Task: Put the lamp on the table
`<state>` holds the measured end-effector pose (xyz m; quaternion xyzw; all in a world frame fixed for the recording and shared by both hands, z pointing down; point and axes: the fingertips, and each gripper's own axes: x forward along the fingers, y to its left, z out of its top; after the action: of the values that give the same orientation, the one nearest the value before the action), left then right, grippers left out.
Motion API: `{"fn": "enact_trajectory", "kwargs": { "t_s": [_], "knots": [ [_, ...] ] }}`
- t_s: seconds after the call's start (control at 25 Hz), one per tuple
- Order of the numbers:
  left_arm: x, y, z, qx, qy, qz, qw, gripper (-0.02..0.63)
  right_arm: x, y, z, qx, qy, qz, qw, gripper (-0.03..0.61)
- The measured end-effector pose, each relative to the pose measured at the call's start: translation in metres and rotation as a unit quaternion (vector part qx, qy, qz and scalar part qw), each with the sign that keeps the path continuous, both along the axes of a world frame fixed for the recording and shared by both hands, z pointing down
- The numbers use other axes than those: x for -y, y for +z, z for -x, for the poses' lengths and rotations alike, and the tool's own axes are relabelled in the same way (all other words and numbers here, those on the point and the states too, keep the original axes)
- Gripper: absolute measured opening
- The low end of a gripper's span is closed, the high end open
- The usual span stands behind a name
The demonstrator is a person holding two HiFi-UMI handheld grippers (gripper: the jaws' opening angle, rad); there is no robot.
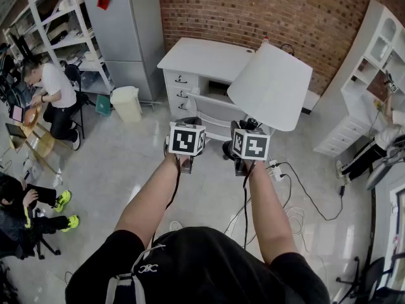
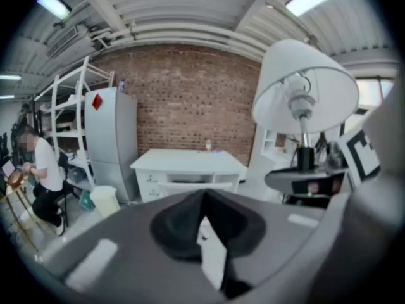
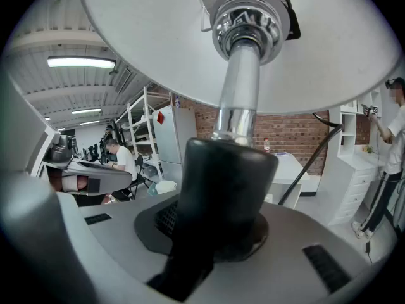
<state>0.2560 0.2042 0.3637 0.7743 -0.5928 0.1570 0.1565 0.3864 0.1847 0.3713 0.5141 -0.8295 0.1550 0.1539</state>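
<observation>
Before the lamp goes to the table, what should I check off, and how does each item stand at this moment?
1. Grip: the right tongs are shut on the black stem of the lamp: ok.
2. Spare hand: the left tongs are shut, hold nothing and sit beside the lamp without touching it: ok.
3. Landing spot: the top of the table is mostly bare: ok.
4. Lamp above the table: it is held short of it, over the floor: not ok.
5. The black cord is free to follow: its far end is out of view, cannot tell.
</observation>
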Motion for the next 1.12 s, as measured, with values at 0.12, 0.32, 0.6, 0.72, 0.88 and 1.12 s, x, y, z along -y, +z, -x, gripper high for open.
{"fn": "enact_trajectory", "kwargs": {
  "t_s": [0.12, 0.32, 0.6, 0.72, 0.88, 1.12],
  "knots": [
    [0.001, 0.002, 0.013, -0.002, -0.001, 0.0, 1.0, 0.002, -0.001, 0.005, 0.014, -0.006, -0.003, 0.001, 1.0, 0.092],
    [0.013, -0.002, 0.035, -0.009, -0.004, -0.004, 0.9999, 0.002, 0.009, 0.005, 0.034, -0.021, -0.003, -0.002, 1.0, 0.092],
    [0.025, 0.002, 0.071, -0.019, -0.009, 0.001, 0.9998, 0.002, 0.025, 0.002, 0.069, -0.025, -0.003, -0.004, 1.0, 0.091],
    [0.03, 0.008, 0.093, -0.02, -0.012, 0.004, 0.9997, 0.002, 0.031, 0.003, 0.089, -0.029, -0.006, -0.008, 1.0, 0.092],
    [0.033, 0.013, 0.123, -0.018, -0.016, 0.004, 0.9997, 0.002, 0.038, 0.001, 0.116, -0.03, -0.008, -0.014, 0.999, 0.092],
    [0.034, 0.018, 0.17, -0.02, -0.017, 0.004, 0.9996, 0.002, 0.044, 0.001, 0.158, -0.033, -0.005, -0.021, 0.999, 0.092]
  ]
}}
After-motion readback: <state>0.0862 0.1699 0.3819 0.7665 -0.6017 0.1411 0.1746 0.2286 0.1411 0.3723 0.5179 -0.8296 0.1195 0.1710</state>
